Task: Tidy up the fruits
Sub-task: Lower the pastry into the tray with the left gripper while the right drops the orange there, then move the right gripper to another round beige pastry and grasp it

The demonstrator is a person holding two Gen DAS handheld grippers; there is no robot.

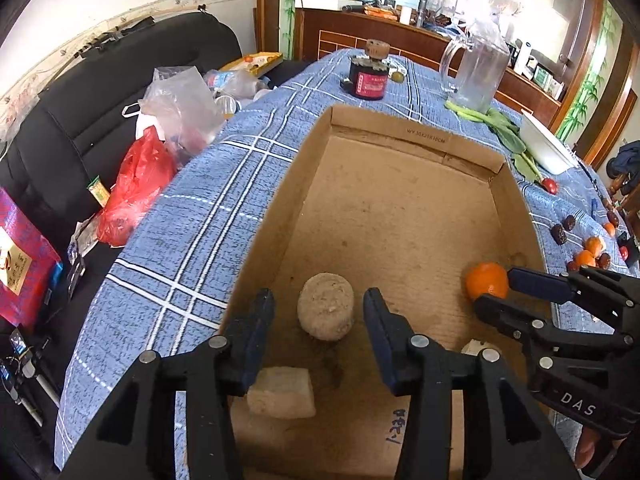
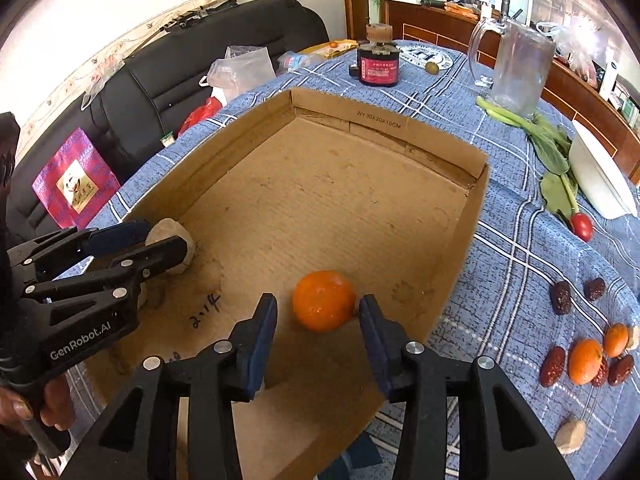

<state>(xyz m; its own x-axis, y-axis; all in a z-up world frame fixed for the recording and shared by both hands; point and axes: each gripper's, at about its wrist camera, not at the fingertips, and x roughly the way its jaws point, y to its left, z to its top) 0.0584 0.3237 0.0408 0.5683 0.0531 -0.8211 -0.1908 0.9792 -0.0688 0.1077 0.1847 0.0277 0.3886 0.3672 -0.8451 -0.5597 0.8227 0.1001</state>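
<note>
L wrist view: my left gripper (image 1: 319, 316) sits low inside the cardboard box (image 1: 416, 128), jaws spread apart w/ a round beige lump (image 1: 326, 311) on the box floor between the fingertips, not pinched as far as I can see. A pale squarish block (image 1: 282, 392) lies just below it near the L finger. At the right edge my right gripper (image 1: 494, 286) reaches in, its tips on either side of the orange (image 1: 486, 280), which sits on the box floor close to the R wall. Outside the box on the blue plaid cloth (image 1: 192, 220): dark jar (image 1: 369, 74), glass pitcher (image 1: 478, 68), more oranges and dates (image 1: 588, 248) at far right. R wrist view: right gripper (image 2: 318, 318) jaws are wide, the orange (image 2: 323, 300) resting on the cardboard between the tips; can't tell if the pads touch it, looks like small gaps both sides. Left gripper (image 2: 168, 240) comes in from the left, fingers around the beige lump (image 2: 172, 236) by the box's L wall. Loose fruit pile (image 2: 586, 360) of oranges and dates lies on the cloth well right of the box (image 2: 384, 120), a red fruit (image 2: 581, 226) beside leafy greens (image 2: 552, 148) farther back.
</note>
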